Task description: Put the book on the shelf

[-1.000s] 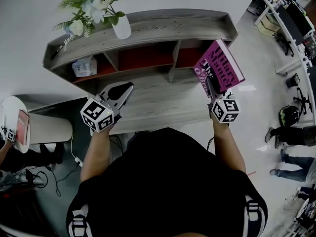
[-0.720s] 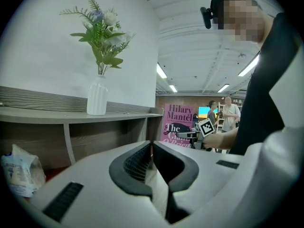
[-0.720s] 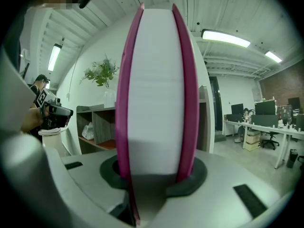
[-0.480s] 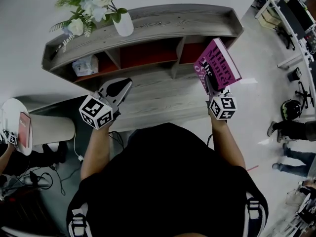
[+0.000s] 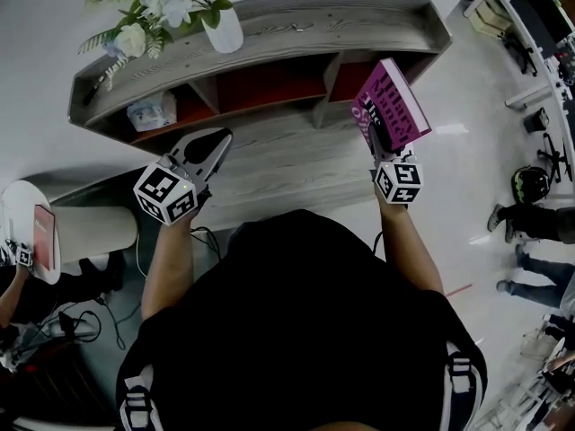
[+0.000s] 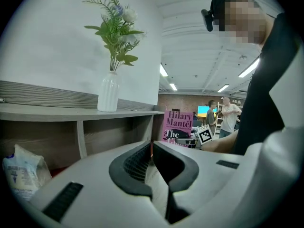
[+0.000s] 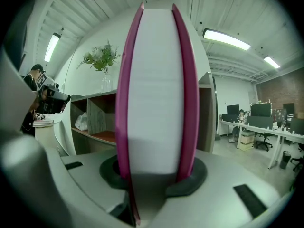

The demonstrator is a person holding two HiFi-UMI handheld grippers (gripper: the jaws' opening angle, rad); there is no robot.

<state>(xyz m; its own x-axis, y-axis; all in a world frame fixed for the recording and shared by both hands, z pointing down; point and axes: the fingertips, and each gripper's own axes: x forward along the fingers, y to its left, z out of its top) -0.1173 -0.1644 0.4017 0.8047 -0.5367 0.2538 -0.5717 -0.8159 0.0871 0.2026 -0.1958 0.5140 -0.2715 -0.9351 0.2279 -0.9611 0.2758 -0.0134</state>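
Observation:
The magenta book (image 5: 393,108) stands upright with my right gripper (image 5: 381,140) shut on its lower edge, in front of the right compartment (image 5: 358,75) of the grey wooden shelf (image 5: 269,36). In the right gripper view the book (image 7: 156,94) shows its white page edge between the jaws of my right gripper (image 7: 156,175). My left gripper (image 5: 214,145) hovers over the shelf's lower board, shut and holding nothing. In the left gripper view its tips (image 6: 152,144) meet, and the book (image 6: 179,125) shows beyond them.
A white vase of flowers (image 5: 223,30) stands on the shelf top. A plastic packet (image 5: 151,112) lies in the left compartment. A round white table (image 5: 25,206) is at the left, desks (image 5: 530,34) and people (image 5: 539,223) at the right, cables (image 5: 72,326) on the floor.
Shelf and both grippers have slid a little upward in the view. The right gripper still holds the book before the right compartment. The left gripper has drifted slightly left.

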